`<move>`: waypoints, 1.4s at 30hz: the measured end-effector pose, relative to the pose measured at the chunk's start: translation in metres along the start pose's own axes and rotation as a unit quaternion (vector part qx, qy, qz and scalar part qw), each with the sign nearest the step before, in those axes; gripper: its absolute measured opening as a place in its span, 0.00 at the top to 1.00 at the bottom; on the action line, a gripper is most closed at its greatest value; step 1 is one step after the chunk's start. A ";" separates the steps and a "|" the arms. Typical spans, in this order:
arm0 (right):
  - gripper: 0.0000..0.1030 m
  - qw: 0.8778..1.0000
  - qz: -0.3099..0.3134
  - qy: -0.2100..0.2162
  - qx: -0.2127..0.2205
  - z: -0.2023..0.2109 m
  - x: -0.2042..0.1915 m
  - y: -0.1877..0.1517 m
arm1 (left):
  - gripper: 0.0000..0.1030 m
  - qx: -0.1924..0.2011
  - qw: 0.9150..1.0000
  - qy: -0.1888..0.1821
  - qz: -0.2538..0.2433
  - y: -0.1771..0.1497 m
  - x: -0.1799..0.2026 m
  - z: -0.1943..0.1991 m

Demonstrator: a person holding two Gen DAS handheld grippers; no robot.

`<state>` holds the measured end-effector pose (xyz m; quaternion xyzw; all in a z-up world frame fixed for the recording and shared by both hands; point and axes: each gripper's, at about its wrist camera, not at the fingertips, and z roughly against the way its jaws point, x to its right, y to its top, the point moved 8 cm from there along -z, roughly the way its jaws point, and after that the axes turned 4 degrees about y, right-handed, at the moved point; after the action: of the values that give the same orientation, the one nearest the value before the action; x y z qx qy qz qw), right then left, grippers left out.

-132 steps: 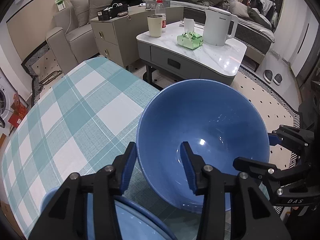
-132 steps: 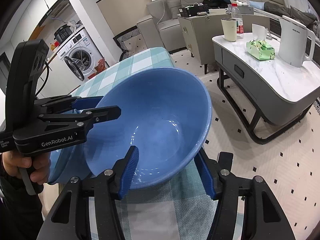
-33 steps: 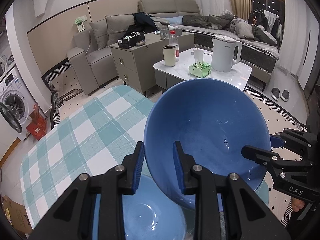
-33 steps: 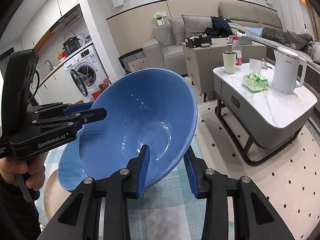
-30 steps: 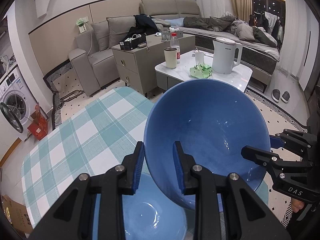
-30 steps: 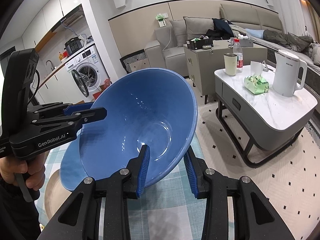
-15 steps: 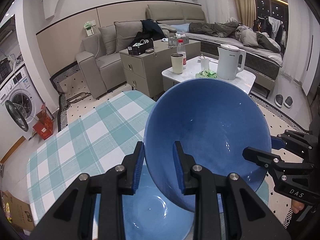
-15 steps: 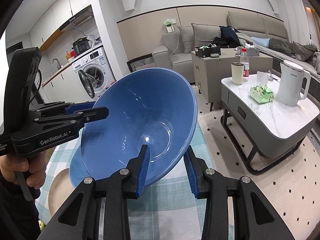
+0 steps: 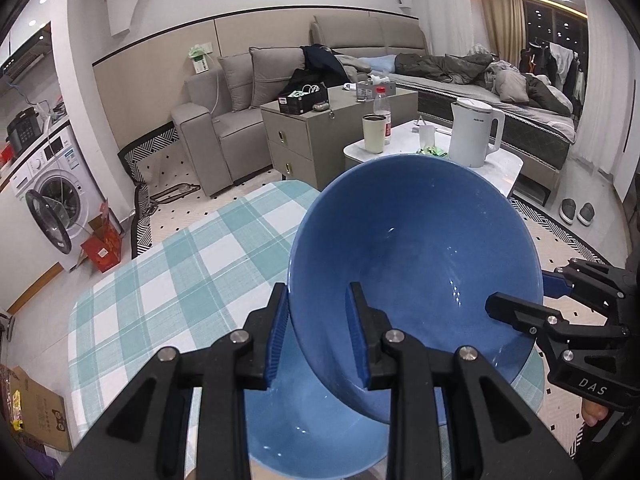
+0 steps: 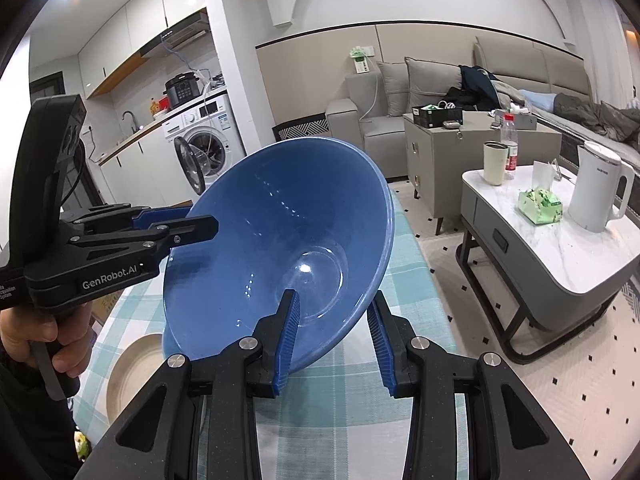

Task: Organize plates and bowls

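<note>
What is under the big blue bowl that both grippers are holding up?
Below the lifted blue bowl sits a second blue bowl on the checked tablecloth. A beige plate lies beside it. The left gripper and the raised bowl cover part of the lower bowl.

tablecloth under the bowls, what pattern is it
The tablecloth is a teal and white check, clearest in the left wrist view.
</note>
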<state>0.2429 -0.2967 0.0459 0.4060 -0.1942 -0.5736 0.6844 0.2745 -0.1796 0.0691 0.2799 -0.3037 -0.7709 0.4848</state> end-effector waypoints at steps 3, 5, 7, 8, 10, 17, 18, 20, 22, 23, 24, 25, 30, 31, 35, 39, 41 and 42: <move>0.65 1.000 0.005 0.005 -0.003 -0.002 -0.008 -0.002 | 0.73 0.002 1.000 0.006 0.006 -0.004 -0.007 0.005; 0.65 1.000 0.008 0.010 -0.005 -0.003 -0.014 -0.003 | 0.73 0.002 1.000 0.009 0.010 -0.007 -0.012 0.008; 0.65 1.000 0.011 0.015 -0.005 -0.005 -0.017 -0.003 | 0.73 0.001 1.000 0.012 0.012 -0.010 -0.017 0.010; 0.65 1.000 0.012 0.018 -0.005 -0.006 -0.020 -0.003 | 0.73 0.001 1.000 0.014 0.013 -0.012 -0.019 0.011; 0.65 1.000 0.015 0.022 -0.007 -0.008 -0.025 -0.004 | 0.73 0.000 1.000 0.016 0.015 -0.016 -0.022 0.013; 0.65 0.999 0.028 0.030 -0.018 -0.018 -0.042 -0.010 | 0.73 -0.006 0.999 0.026 0.026 -0.029 -0.037 0.016; 0.65 0.999 0.030 0.032 -0.020 -0.020 -0.044 -0.009 | 0.73 -0.007 0.999 0.027 0.028 -0.031 -0.039 0.016; 0.65 0.999 0.032 0.036 -0.025 -0.025 -0.048 -0.010 | 0.73 -0.009 0.999 0.029 0.031 -0.034 -0.042 0.016; 0.65 0.998 0.034 0.041 -0.028 -0.027 -0.050 -0.011 | 0.73 -0.011 0.999 0.030 0.035 -0.038 -0.045 0.017; 0.65 0.998 0.033 0.043 -0.029 -0.029 -0.051 -0.011 | 0.73 -0.012 0.999 0.031 0.035 -0.039 -0.046 0.017; 0.65 0.998 0.033 0.046 -0.031 -0.030 -0.052 -0.012 | 0.73 -0.012 0.999 0.031 0.036 -0.040 -0.047 0.017; 0.65 0.998 0.033 0.047 -0.032 -0.031 -0.053 -0.012 | 0.73 -0.013 0.999 0.032 0.037 -0.042 -0.049 0.017; 0.65 0.997 0.036 0.053 -0.038 -0.037 -0.057 -0.014 | 0.73 -0.017 0.998 0.034 0.041 -0.048 -0.052 0.017; 0.65 0.997 0.036 0.054 -0.039 -0.037 -0.058 -0.014 | 0.73 -0.017 0.998 0.035 0.042 -0.049 -0.053 0.016; 0.65 0.997 0.040 0.055 -0.043 -0.041 -0.060 -0.015 | 0.73 -0.022 0.998 0.036 0.046 -0.054 -0.056 0.014; 0.65 0.996 0.043 0.055 -0.047 -0.044 -0.060 -0.014 | 0.73 -0.027 0.998 0.036 0.050 -0.060 -0.059 0.012; 0.65 0.996 0.045 0.055 -0.049 -0.046 -0.060 -0.014 | 0.73 -0.031 0.998 0.036 0.051 -0.062 -0.059 0.010; 0.65 0.996 0.045 0.055 -0.050 -0.047 -0.060 -0.015 | 0.73 -0.032 0.997 0.036 0.052 -0.063 -0.059 0.010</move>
<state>0.2514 -0.2245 0.0185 0.3934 -0.1456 -0.5279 0.7385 0.2529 -0.1020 0.0368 0.2758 -0.2751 -0.7436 0.5434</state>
